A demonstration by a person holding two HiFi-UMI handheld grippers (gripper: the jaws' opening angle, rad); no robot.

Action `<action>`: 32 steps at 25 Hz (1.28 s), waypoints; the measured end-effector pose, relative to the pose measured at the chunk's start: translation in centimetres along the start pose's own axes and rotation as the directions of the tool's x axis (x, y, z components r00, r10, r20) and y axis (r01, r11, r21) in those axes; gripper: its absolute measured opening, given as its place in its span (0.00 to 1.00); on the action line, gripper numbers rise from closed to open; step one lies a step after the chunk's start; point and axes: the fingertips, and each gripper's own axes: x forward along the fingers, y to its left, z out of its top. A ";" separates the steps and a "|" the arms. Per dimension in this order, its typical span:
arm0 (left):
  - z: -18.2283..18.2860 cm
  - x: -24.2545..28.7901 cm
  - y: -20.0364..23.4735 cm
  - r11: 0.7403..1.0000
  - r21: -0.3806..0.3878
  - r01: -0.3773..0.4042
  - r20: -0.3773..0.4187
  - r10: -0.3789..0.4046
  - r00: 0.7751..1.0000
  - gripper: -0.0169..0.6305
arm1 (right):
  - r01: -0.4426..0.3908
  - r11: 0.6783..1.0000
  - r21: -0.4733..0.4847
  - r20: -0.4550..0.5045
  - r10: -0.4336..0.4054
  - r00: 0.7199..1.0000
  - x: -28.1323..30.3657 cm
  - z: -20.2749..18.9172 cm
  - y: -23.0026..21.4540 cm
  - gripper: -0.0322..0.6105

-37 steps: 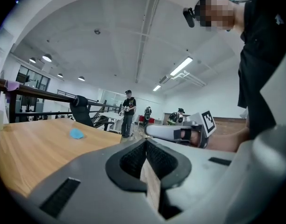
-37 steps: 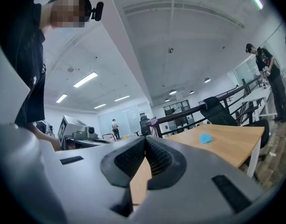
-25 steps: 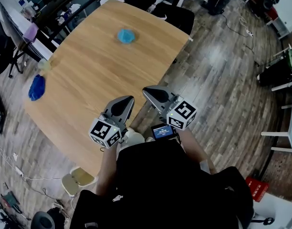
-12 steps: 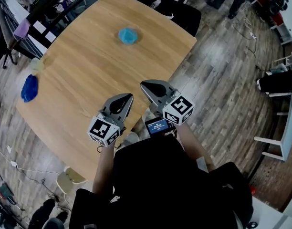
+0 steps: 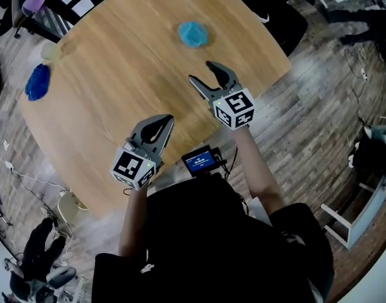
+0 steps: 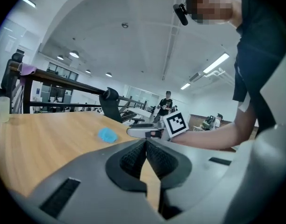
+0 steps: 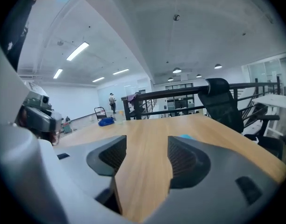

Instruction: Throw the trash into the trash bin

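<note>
A light blue crumpled wad (image 5: 193,34) lies on the round wooden table (image 5: 117,87), toward its far side. My right gripper (image 5: 202,72) hovers just short of the wad; its jaws have just been opening and stand open with nothing between them. In the right gripper view (image 7: 146,146) the wad (image 7: 184,136) peeks out behind the right jaw. My left gripper (image 5: 169,118) is shut and empty over the table's near edge. The left gripper view (image 6: 145,141) shows the wad (image 6: 107,135) ahead. A dark blue wad (image 5: 37,82) sits at the table's left edge.
A pale yellowish cup (image 5: 51,51) stands near the dark blue wad. A black office chair (image 5: 278,17) is at the table's far right and a light chair (image 5: 67,204) by the near left. A small screen (image 5: 199,161) hangs at the person's chest. A person (image 6: 167,104) stands far off.
Both grippers have moved forward over the table. The right one went further, toward the light blue wad, and its jaws went from shut to open. The left stays shut.
</note>
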 end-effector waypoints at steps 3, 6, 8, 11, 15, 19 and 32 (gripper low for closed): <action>-1.1 0.7 1.5 0.999 -0.015 -0.037 -0.015 0.037 0.999 0.04 | 0.035 0.998 -0.050 -0.047 -0.038 0.998 5.0 -1.9 -4.1 0.47; -2.1 0.9 2.1 0.996 -0.062 -0.069 -0.006 0.068 0.998 0.04 | 0.085 0.993 -0.079 -0.082 -0.091 0.992 8.9 -3.5 -7.6 0.50; -3.0 1.2 2.1 0.994 -0.076 -0.082 -0.021 0.081 0.996 0.04 | 0.123 0.988 -0.097 -0.100 -0.132 0.986 10.8 -4.2 -9.4 0.52; -3.6 2.1 1.6 0.989 -0.110 -0.095 -0.031 0.092 0.995 0.04 | 0.152 0.982 -0.108 -0.152 -0.167 0.974 13.0 -5.8 -11.7 0.55; -3.9 3.8 0.4 0.995 -0.071 -0.070 -0.044 0.067 0.997 0.04 | 0.154 0.980 -0.127 -0.221 -0.179 0.959 14.8 -8.1 -13.8 0.55; -3.6 4.7 -0.1 0.995 -0.089 -0.055 -0.024 0.053 0.998 0.04 | 0.165 0.973 -0.163 -0.280 -0.206 0.938 15.4 -9.3 -14.7 0.47; -3.5 1.7 0.8 0.984 -0.103 -0.146 0.045 0.152 0.987 0.04 | 0.125 0.979 -0.164 -0.157 -0.151 0.976 13.2 -5.9 -10.6 0.05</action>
